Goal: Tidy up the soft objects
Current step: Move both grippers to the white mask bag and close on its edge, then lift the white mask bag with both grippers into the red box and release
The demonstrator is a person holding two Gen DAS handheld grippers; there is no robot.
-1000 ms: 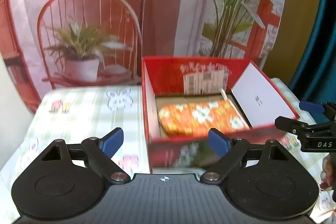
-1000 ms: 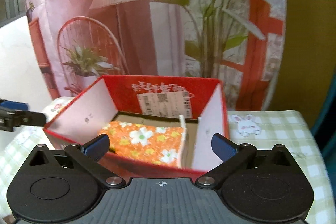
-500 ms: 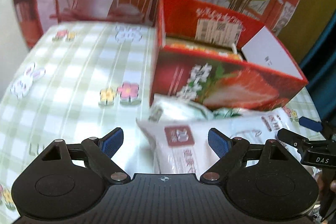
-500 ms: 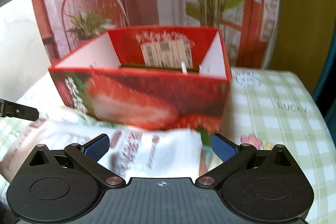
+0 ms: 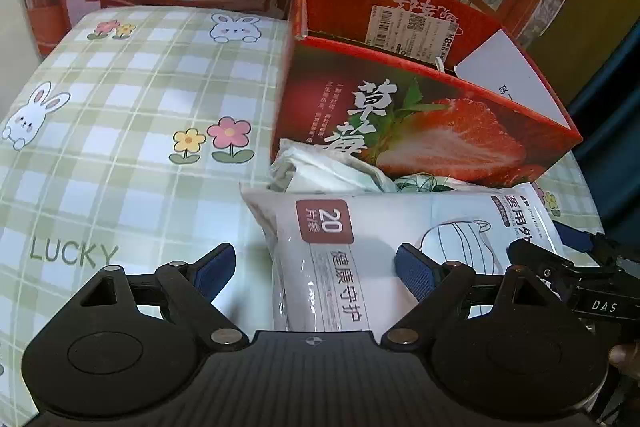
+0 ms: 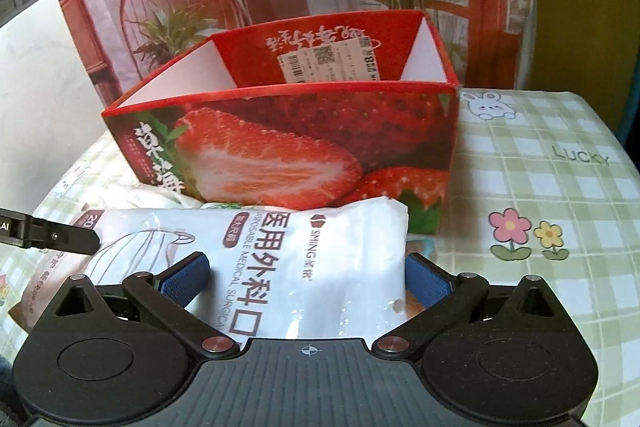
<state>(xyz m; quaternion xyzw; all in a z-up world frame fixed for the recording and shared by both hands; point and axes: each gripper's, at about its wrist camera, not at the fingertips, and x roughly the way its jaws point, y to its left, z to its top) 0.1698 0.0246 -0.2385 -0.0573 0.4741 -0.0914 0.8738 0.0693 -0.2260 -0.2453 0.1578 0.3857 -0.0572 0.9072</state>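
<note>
A white pack of surgical masks (image 5: pixel 400 227) lies flat on the table in front of the red strawberry box (image 5: pixel 420 115). My left gripper (image 5: pixel 316 269) is open, its jaws on either side of the pack's left end. My right gripper (image 6: pixel 306 277) is open around the pack's right end (image 6: pixel 288 251). The right gripper also shows in the left wrist view (image 5: pixel 576 259). A second pale green-white soft pack (image 5: pixel 320 167) lies wedged between the mask pack and the box. The box (image 6: pixel 300 147) is open at the top; its inside is hidden from here.
The table has a green checked cloth (image 5: pixel 120 107) with bunnies, flowers and the word LUCKY. A printed backdrop with plants and a chair stands behind the box. Bare cloth lies left of the box and also right of it (image 6: pixel 540 187).
Both grippers have come down from looking into the box to table height and moved in around the two ends of the mask pack. Both stay open.
</note>
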